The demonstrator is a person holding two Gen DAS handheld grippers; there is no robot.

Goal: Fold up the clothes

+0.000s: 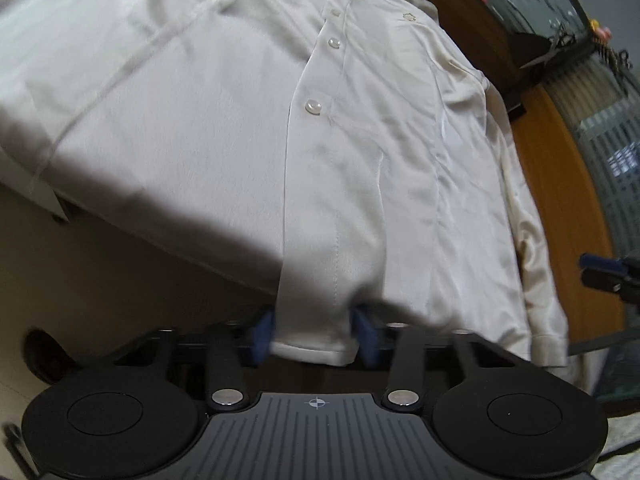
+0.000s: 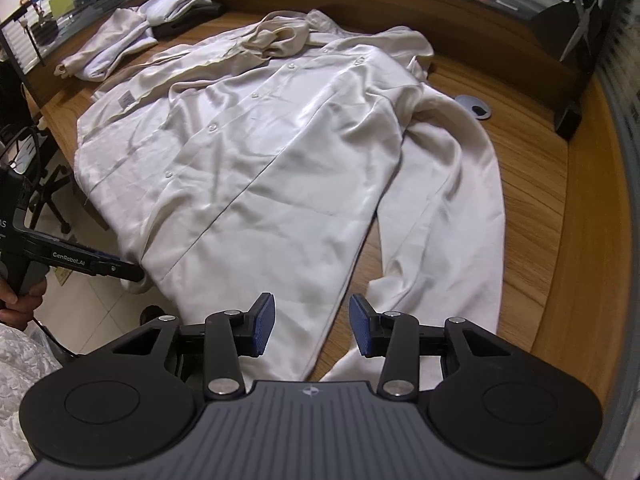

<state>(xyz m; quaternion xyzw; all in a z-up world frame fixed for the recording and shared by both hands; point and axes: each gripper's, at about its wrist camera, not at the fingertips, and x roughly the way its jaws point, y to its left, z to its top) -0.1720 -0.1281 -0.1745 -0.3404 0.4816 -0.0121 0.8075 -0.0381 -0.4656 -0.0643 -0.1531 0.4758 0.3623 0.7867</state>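
Nearest to us, the left hand-held gripper [image 1: 314,338] has its blue pads [image 1: 264,334] closed on the hem of the white shirt [image 1: 248,128], pinching the bottom end of the button placket between them, the cloth bunched there and hanging a little over the front edge of the wooden worktop [image 1: 560,184]. In the right wrist view we see that same gripper [image 2: 134,274] at the left, gripped by a person's hand [image 2: 18,300], meeting the shirt's lower corner. Our right hand-held gripper [image 2: 312,330] hovers above the shirt's lower edge with its pads [image 2: 264,326] set moderately apart, nothing pressed between them; cloth lies below the gap but is not gripped. The shirt [image 2: 280,152] lies spread face up and buttoned on the worktop [image 2: 540,184], collar at the far end, one long sleeve [image 2: 448,208] running down its right side toward us. Beyond the collar, at the far left, folded pale garments [image 2: 132,36] sit in a small stack. A round grey cable grommet [image 2: 476,107] is set in the worktop just beside the shirt's right shoulder.
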